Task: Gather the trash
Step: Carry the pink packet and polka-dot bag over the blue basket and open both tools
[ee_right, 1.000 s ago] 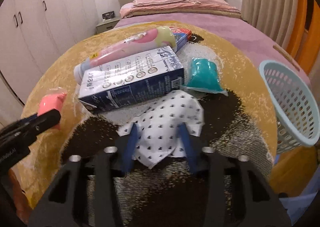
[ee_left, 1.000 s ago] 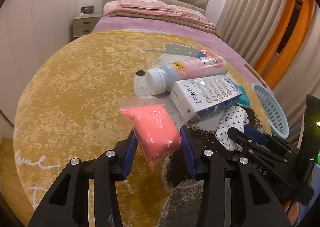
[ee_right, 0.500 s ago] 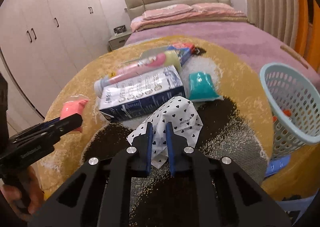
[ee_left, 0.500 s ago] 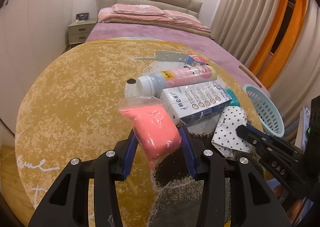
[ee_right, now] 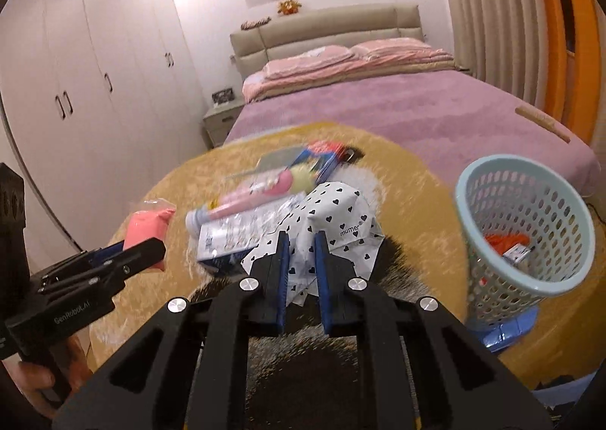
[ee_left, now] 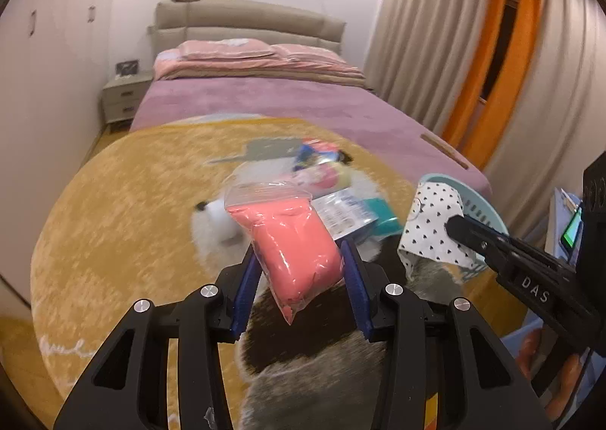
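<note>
Left gripper (ee_left: 299, 274): clamped on a clear zip bag of pink putty (ee_left: 291, 240), held clear of the rug and well left of the basket.
Right gripper (ee_right: 301, 267): pinched nearly shut on a white heart-print wrapper (ee_right: 333, 218), raised off the rug, just left of the basket.
Basket (ee_right: 530, 240): pale blue perforated wastebasket, upright at the rug's right edge; an orange scrap and a small printed piece already lay inside.
Left on the rug (ee_right: 416, 195), all left of the basket: a blue-and-white carton (ee_right: 231, 240), a pink bottle with a white cap (ee_right: 250, 195), a teal bag (ee_left: 382, 218) nearest the basket, a red-and-blue packet (ee_right: 322, 153) farthest back. Blur hid finer detail.
Progress: partly done by my reading. Some trash was binned, two pieces were in the grippers but not yet over the rim, and about four remained.
Next, as a guess: both held pieces would go to the basket, wrapper first as the nearer.
</note>
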Demonstrator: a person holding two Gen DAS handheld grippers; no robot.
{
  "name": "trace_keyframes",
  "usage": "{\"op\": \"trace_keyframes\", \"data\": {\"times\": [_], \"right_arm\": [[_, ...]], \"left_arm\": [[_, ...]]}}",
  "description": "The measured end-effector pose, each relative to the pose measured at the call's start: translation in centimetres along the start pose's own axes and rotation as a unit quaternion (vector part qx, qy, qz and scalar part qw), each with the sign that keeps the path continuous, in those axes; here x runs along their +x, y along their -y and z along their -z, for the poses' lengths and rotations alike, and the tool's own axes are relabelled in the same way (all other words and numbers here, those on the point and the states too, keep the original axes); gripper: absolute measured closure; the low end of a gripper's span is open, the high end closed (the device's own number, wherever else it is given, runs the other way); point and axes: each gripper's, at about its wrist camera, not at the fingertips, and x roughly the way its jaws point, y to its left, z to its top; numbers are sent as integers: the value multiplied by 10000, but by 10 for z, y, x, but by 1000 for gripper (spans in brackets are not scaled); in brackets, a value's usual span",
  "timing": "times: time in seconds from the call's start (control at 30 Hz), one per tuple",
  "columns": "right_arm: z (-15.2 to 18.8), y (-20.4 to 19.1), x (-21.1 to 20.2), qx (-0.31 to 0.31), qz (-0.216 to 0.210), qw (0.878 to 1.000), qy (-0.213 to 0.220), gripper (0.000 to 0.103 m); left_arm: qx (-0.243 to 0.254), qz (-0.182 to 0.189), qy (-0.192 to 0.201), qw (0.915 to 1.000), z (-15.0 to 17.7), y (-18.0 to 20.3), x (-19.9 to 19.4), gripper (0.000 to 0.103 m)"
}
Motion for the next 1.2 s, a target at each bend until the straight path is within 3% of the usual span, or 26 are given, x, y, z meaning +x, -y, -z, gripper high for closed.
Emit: {"op": "trace_keyframes", "data": {"times": [0.27, 0.63, 0.87, 1.2], "right_arm": [[-22, 39, -24, 237, 290, 9984, 434, 91], [-48, 126, -43, 709, 918, 9898, 829, 91], [-47, 189, -31, 1110, 1312, 9827, 692, 91], [-29, 253, -2, 1590, 1662, 9728, 280, 91]], "left_arm": [[453, 347, 89, 9983, -27, 48, 18, 62], [941, 1027, -44, 9902, -66, 132, 72, 62], [1178, 1356, -237, 9834, -72, 190, 124, 62], [1025, 1626, -680, 9790, -54, 229, 199, 62]]}}
